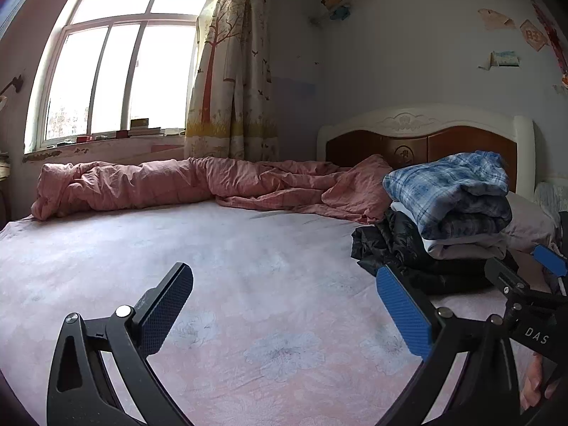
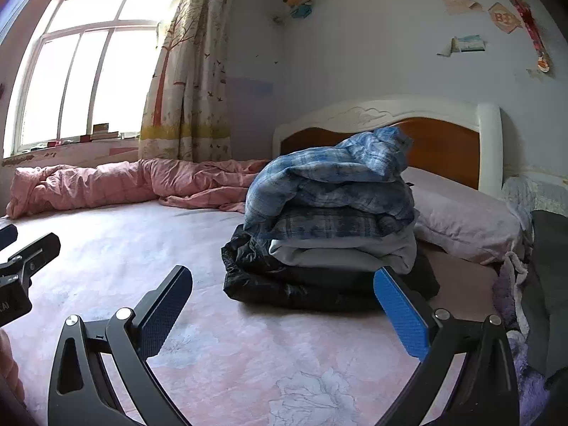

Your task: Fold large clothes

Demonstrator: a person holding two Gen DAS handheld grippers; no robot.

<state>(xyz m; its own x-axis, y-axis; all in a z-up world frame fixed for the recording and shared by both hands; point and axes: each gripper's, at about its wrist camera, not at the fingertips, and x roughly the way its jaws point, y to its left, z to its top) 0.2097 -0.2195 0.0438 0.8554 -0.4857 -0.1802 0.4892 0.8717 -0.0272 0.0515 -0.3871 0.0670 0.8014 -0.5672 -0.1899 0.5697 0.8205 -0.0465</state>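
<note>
A stack of folded clothes (image 2: 330, 227) sits on the pink floral bed sheet (image 2: 220, 348) near the headboard: a blue plaid garment (image 1: 451, 184) on top, grey and white layers under it, a black jacket (image 2: 284, 280) at the bottom. My left gripper (image 1: 284, 305) hovers open over bare sheet, left of the stack, holding nothing. My right gripper (image 2: 284, 305) is open and empty just in front of the stack, its blue pad near the black jacket. The right gripper (image 1: 529, 277) also shows at the right edge of the left wrist view, and the left gripper (image 2: 21, 248) at the left edge of the right wrist view.
A crumpled pink duvet (image 1: 198, 184) lies along the far side of the bed under the window (image 1: 120, 71). A pale pillow (image 2: 465, 223) rests by the wooden headboard (image 2: 443, 142). Dark and purple fabric (image 2: 543, 301) lies at the right bedside. A curtain (image 1: 230, 71) hangs in the corner.
</note>
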